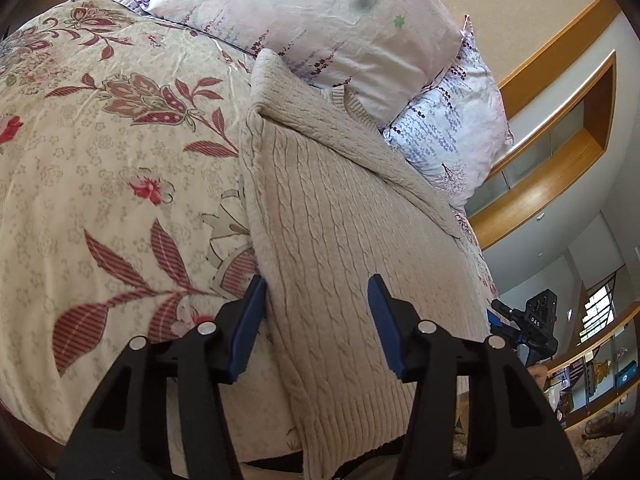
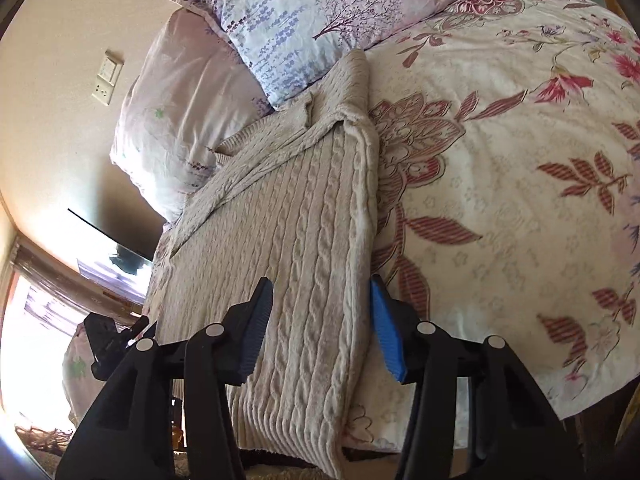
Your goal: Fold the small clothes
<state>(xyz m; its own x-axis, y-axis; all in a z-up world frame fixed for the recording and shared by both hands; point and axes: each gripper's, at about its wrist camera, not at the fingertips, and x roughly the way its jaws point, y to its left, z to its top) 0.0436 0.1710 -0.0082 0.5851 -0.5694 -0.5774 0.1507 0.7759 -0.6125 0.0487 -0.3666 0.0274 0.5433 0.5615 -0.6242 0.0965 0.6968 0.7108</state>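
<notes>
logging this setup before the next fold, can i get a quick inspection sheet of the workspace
surface: bed with a floral bedspread, lightly wrinkled.
job's things: beige cable-knit sweater lying lengthwise on the bedspread, sleeves folded in across the body, ribbed hem hanging over the near bed edge, collar end against the pillows.
clutter: two floral pillows at the head of the bed; nothing else seen on it.
grippers: left tongs open over the sweater's left edge, gripping nothing; right tongs open over its right edge, gripping nothing.
cables: nothing seen.
surroundings: wall switch plate, wooden wall niche, bright window.
</notes>
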